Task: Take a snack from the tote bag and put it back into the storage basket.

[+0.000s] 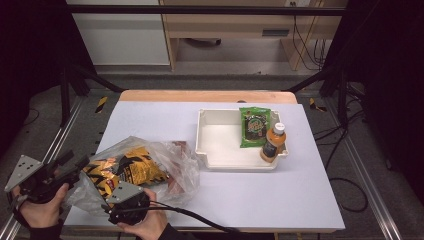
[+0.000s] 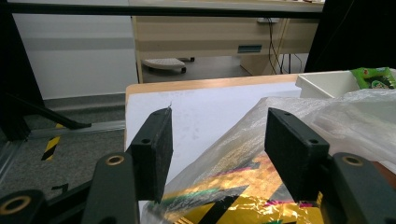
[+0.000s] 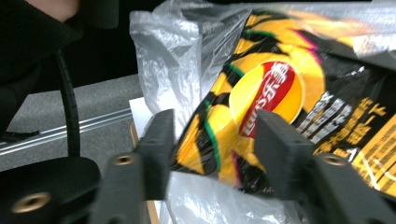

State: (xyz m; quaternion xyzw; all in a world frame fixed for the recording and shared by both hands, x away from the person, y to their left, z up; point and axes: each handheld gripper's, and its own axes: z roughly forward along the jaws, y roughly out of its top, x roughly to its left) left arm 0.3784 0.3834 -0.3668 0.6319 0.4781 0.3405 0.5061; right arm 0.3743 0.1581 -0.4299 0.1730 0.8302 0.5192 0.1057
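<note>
Left gripper [image 2: 217, 140] released, jaws wide over clear plastic bag [image 1: 150, 150] edge, not pinching. Right gripper [image 3: 212, 149] jaws straddling yellow chip bag [image 3: 275, 93] corner; grip on it unclear, blurred.

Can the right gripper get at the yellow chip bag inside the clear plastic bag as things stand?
Probably yes. The right gripper already has the yellow chip bag between its jaws at the mouth of the clear plastic bag; only loose film crowds the way.
</note>
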